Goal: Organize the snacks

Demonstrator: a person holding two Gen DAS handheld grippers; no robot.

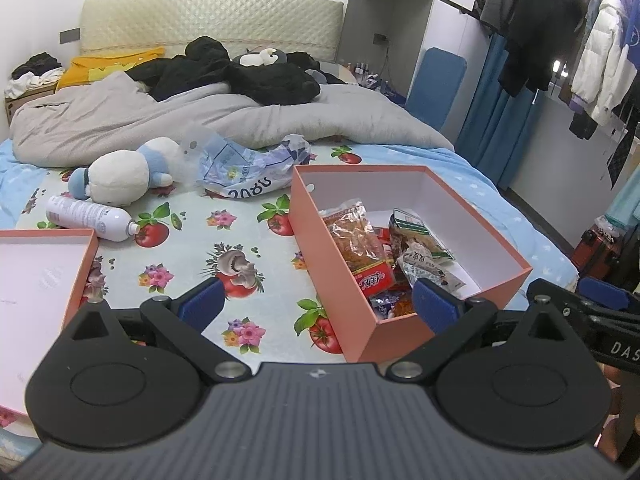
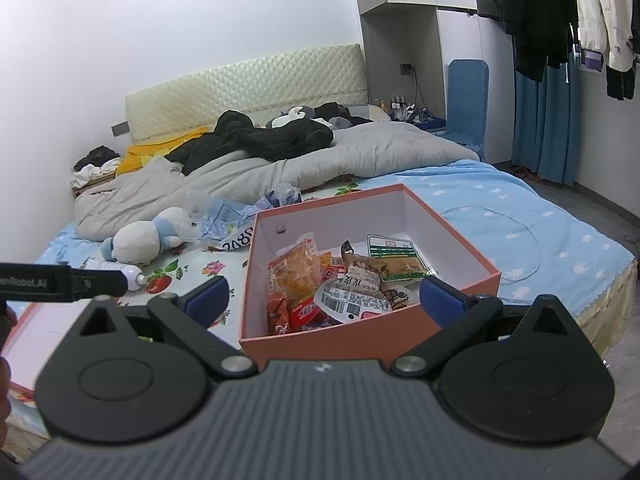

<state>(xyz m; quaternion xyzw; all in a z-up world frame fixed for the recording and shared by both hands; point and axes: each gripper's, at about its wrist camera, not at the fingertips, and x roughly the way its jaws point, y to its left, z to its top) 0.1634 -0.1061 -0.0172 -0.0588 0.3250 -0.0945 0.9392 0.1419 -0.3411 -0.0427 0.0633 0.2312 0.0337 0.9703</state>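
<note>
An open salmon-pink box (image 1: pixel 320 236) (image 2: pixel 452 228) sits on the bed and holds several snack packets (image 1: pixel 368 248) (image 2: pixel 336 280). Its lid (image 1: pixel 76 280) (image 2: pixel 24 328) lies upturned to the left. My left gripper (image 1: pixel 316 304) hovers open above the sheet at the box's near left wall, nothing between its blue-padded fingers. My right gripper (image 2: pixel 324 300) hangs open over the box's near edge, also empty. In the left wrist view the right gripper's black arm (image 1: pixel 592 312) shows at the right edge; in the right wrist view the left gripper's arm (image 2: pixel 60 280) shows at the left.
On the flowered sheet (image 1: pixel 200 248) lie a white spray bottle (image 1: pixel 88 216) (image 2: pixel 128 276), a plush toy (image 1: pixel 124 172) (image 2: pixel 140 240) and a crumpled plastic bag (image 1: pixel 248 168) (image 2: pixel 236 224). A grey duvet (image 1: pixel 200 120) fills the far bed. Clothes hang at the right (image 1: pixel 560 40).
</note>
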